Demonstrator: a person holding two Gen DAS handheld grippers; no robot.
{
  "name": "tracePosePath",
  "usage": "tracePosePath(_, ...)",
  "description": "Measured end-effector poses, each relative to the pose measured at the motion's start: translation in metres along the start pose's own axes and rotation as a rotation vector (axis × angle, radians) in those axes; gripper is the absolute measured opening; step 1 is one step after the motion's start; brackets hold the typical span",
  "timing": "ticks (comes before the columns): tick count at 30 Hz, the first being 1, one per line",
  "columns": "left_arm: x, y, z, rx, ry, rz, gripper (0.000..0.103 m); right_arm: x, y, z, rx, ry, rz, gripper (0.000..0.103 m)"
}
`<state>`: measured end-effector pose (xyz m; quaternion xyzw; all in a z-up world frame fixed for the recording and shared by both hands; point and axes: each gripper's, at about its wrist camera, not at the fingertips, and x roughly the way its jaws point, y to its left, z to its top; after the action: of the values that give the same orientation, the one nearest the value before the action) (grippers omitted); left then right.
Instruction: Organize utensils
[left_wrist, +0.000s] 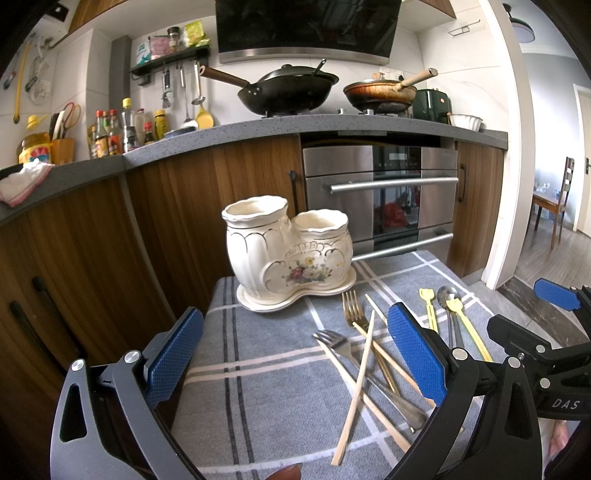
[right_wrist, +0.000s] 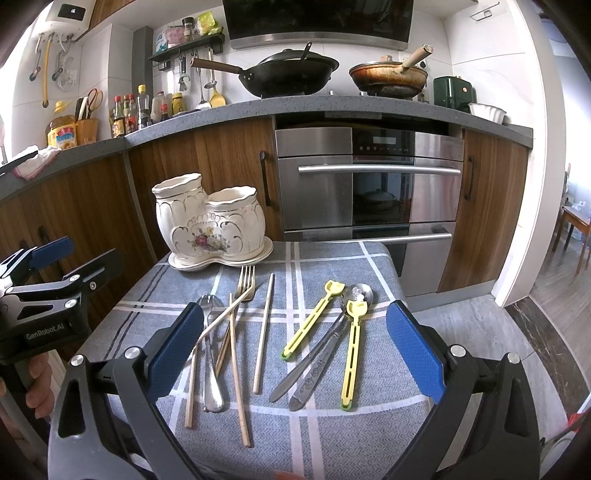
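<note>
Both grippers hang above the small cloth-covered table with their blue-padded fingers spread wide and nothing between them: the left gripper (left_wrist: 295, 354) over the near left part of the cloth, the right gripper (right_wrist: 295, 350) over the scattered cutlery. The utensils lie loose on the grey checked tablecloth (right_wrist: 325, 424), none yet in the ceramic holder (right_wrist: 210, 225) — a glossy cream two-cup caddy with scalloped rims, gilt lines and a painted flower spray, standing on its matching saucer at the far left of the table. The wooden chopsticks (right_wrist: 263, 332) are thin, light and stiff; several cross each other and lie over the two forks, so lifting one is likely to drag its neighbours. A pinch near mid-length looks safest, since a grip at the tip would let the stick swing. The silver fork (right_wrist: 210, 354) and the gold-toned fork (right_wrist: 245, 284) are smooth, harder and heavier, probably slippery against the textured pads — the flat neck of the handle offers the best purchase. The two steel spoons (right_wrist: 314, 362) lie side by side, flanked by two yellow plastic sticks (right_wrist: 349, 354) with slotted shafts, which appear light and a little flexible. The caddy itself seems heavy but brittle, so utensils should probably be lowered in, not dropped.
</note>
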<state>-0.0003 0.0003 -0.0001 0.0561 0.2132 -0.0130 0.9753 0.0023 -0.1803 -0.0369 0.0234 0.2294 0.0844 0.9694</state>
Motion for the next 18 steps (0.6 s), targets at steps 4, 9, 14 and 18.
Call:
tracePosePath(4,-0.0001,0.0000,-0.0002,0.001,0.002,0.000,0.099,0.0000,0.0001,-0.0004,0.000,0.002,0.000,0.098)
tracePosePath(9,0.0001,0.0001,0.0000,0.000,0.002,-0.001,0.099,0.0015,-0.0001,-0.0016,-0.003,0.003,-0.004,0.097)
tracePosePath(14,-0.0011,-0.0008,-0.0007,0.012,0.000,0.005,0.099,0.0018,-0.0002,-0.0014,-0.034,-0.011,-0.021,0.097)
tracePosePath(18,0.0088,-0.0064,-0.0048,0.038,0.011,-0.013,0.099,-0.0034,-0.0087,0.0003,-0.036,-0.063,-0.058,0.097)
